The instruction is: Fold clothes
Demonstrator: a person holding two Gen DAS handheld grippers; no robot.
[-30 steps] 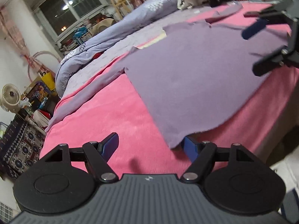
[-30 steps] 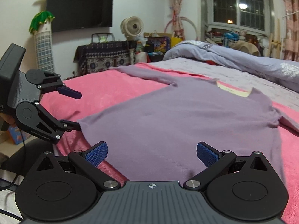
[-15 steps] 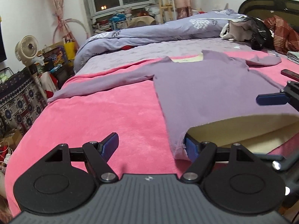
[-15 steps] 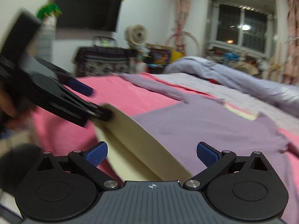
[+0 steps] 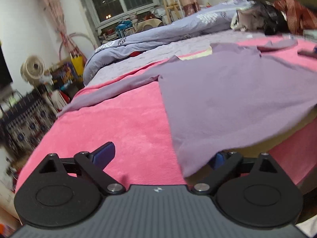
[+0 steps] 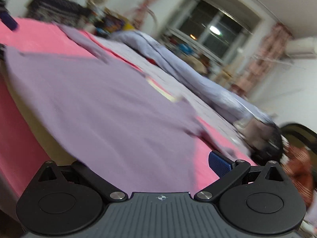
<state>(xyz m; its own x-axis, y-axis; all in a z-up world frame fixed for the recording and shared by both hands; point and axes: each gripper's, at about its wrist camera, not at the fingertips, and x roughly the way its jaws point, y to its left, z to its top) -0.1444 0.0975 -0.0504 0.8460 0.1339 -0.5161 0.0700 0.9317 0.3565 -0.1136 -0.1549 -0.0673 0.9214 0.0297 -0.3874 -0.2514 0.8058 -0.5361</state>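
Observation:
A lilac long-sleeved top [image 5: 227,99] lies spread on a pink blanket [image 5: 122,123]. Its near hem is lifted, showing a cream lining under it. My left gripper [image 5: 160,154] is open, with the hem's left corner draped over its right finger [image 5: 220,158]. In the blurred right wrist view the same top [image 6: 103,107] covers the left finger of my right gripper [image 6: 150,164], whose jaws stand wide apart. The right blue pad [image 6: 219,163] is bare. One sleeve [image 5: 111,91] stretches to the left.
A folded blue-grey duvet [image 5: 158,37] lies along the bed's far side. A pile of clothes [image 5: 273,17] sits at the headboard end. A fan [image 5: 32,69], a patterned cabinet [image 5: 23,123] and clutter stand under the window beyond the bed.
Both grippers have swung round and lifted the top's near hem off the blanket, showing the cream lining. The right wrist view has tilted sharply and blurred.

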